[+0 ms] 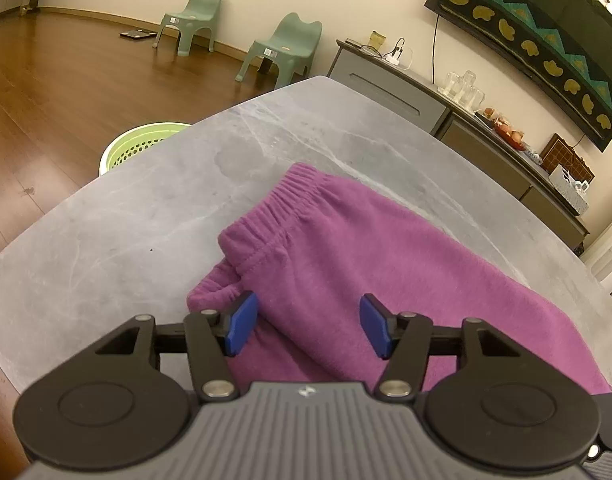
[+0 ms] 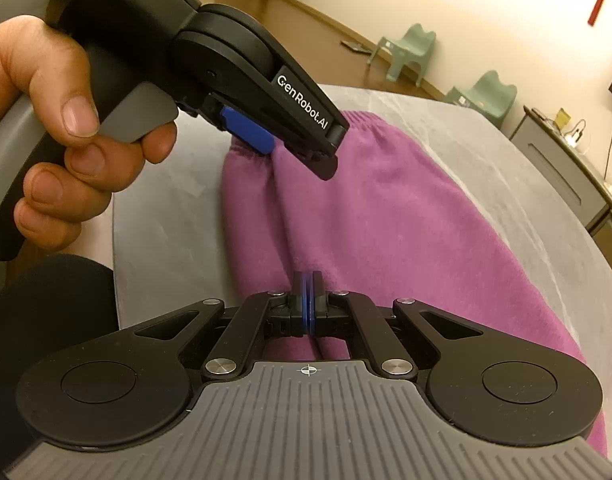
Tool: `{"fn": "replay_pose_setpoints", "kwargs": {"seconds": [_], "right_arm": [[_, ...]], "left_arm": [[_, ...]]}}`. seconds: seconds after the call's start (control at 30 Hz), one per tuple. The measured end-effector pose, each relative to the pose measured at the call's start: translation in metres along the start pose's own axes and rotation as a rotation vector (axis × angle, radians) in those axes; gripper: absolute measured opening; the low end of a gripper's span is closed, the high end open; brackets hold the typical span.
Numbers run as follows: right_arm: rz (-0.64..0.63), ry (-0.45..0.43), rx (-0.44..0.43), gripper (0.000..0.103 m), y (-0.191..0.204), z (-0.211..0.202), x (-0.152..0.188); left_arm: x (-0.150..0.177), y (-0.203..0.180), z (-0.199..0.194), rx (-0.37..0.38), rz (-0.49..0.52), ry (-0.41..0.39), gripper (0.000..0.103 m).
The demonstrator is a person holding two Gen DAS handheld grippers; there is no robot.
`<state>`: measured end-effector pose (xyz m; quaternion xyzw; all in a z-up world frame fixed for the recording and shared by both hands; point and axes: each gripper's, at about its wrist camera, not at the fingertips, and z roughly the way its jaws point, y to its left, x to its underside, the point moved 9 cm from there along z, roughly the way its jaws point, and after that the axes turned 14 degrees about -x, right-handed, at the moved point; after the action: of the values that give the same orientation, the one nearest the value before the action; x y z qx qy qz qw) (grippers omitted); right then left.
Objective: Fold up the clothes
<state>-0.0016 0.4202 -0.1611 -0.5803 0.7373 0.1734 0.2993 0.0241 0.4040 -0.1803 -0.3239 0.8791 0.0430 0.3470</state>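
A pair of purple fleece trousers (image 1: 365, 260) lies folded lengthwise on the grey marble table (image 1: 146, 208), its elastic waistband (image 1: 282, 200) toward the far side. My left gripper (image 1: 307, 326) is open, its blue pads (image 1: 242, 322) apart just above the near edge of the fabric. In the right wrist view the trousers (image 2: 385, 208) fill the middle, and the left gripper (image 2: 290, 140) hovers over the waistband end, held by a hand. My right gripper (image 2: 307, 304) is shut, pads together over the fabric; whether cloth is pinched cannot be told.
A green laundry basket (image 1: 134, 144) stands on the wooden floor past the table's far left edge. Two green plastic chairs (image 1: 282, 52) stand by the wall. A grey sideboard (image 1: 389, 84) with glasses and clutter runs along the right.
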Motion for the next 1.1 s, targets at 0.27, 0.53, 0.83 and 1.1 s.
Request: {"fn": "replay_pose_setpoints", "kwargs": {"seconds": [0.27,0.53,0.83,1.1], "right_arm": [[0.002,0.002,0.002,0.0,-0.001,0.002,-0.001],[-0.005,-0.015,0.005,0.0,0.002,-0.003,-0.003],[-0.053,-0.03,0.051,0.007,0.006,-0.004,-0.01],[-0.062,-0.038,0.044,0.012,0.006,0.022,-0.036]], "left_arm": [[0.0,0.0,0.002,-0.001,0.006,0.003,0.059],[0.0,0.001,0.001,-0.001,-0.005,0.006,0.059],[-0.004,0.022,-0.011,0.052,-0.124,0.013,0.06],[-0.002,0.063,-0.005,0.128,-0.34,0.07,0.063]]}}
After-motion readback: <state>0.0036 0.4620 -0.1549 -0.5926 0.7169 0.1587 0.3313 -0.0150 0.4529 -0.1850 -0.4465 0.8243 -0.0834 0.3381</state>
